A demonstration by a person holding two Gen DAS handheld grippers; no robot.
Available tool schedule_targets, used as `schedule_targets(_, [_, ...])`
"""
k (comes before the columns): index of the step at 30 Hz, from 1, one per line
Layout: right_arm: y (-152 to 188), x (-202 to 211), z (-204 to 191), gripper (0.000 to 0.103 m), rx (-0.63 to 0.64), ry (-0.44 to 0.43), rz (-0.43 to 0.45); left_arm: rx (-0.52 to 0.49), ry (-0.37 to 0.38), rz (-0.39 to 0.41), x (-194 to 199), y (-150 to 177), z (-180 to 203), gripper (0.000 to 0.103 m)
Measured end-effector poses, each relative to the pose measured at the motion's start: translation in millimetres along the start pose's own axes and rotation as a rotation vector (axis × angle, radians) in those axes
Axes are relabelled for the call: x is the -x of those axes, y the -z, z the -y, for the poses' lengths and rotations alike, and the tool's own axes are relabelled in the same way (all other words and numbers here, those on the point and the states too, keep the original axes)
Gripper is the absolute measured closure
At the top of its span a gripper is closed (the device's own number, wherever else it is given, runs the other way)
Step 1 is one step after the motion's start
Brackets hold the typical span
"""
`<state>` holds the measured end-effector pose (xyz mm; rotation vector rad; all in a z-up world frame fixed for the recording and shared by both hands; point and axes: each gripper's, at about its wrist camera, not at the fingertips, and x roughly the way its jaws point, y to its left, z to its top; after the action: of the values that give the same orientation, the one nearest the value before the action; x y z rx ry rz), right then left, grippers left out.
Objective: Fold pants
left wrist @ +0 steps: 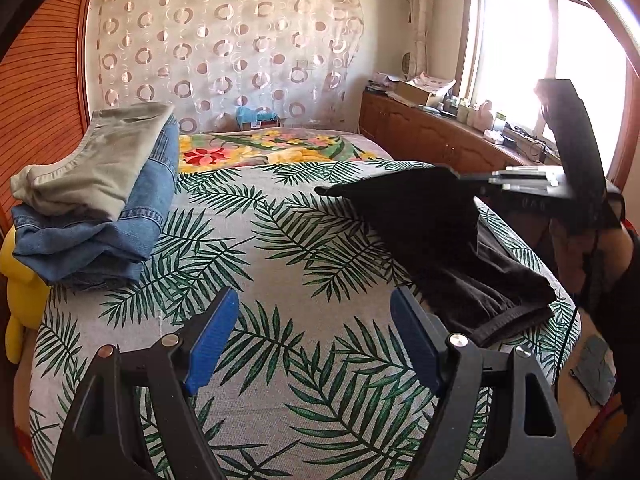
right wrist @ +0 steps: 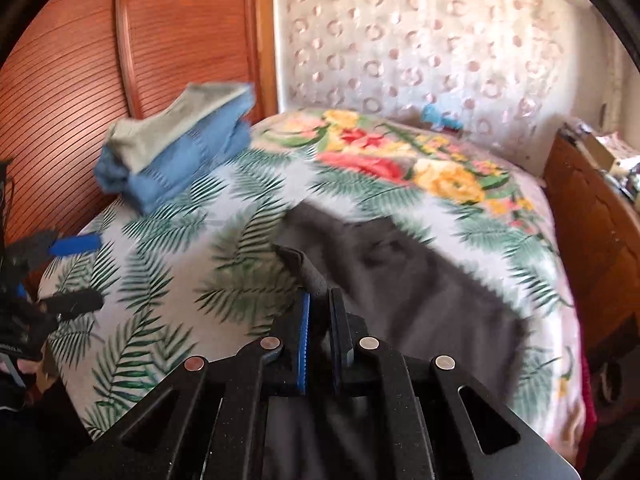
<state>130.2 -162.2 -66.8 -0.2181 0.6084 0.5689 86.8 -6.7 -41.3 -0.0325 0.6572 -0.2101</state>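
Right gripper (right wrist: 319,300) pinching black pants (left wrist: 448,248), left gripper (left wrist: 314,344) wide apart, folded jeans stack (left wrist: 96,208) well aside on bed (left wrist: 280,360)

No text, label, brand, number or sign can be read in either view; the small packages on the counter (left wrist: 452,128) under the window are too blurred to make out.

The left tongs (left wrist: 312,344) gape above the leaf-print bed (left wrist: 280,240); the right tongs (left wrist: 456,174) lift black fabric pants (left wrist: 440,240) near the bed's right edge.
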Motion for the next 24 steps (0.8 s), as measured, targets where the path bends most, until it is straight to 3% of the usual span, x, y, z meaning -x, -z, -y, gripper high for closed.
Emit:
schedule_targets(7, [-5, 4, 35, 0.094, -0.046, 0.107, 0.004, -0.017, 0.009, -0.006, -2, 0, 6, 0.024])
schedule_targets(16, [-10, -17, 58, 0.094, -0.129, 0.179, -0.036, -0.043, 0.027, -0.022, -14, -1, 20, 0.024])
schedule_targets(19, [-9, -20, 61, 0.072, -0.168, 0.219, -0.041, -0.062, 0.045, -0.035, -21, -5, 27, 0.024])
schedule_targets(24, [-4, -16, 66, 0.071, -0.207, 0.215, -0.028, -0.074, 0.068, -0.058, -40, -13, 39, 0.024])
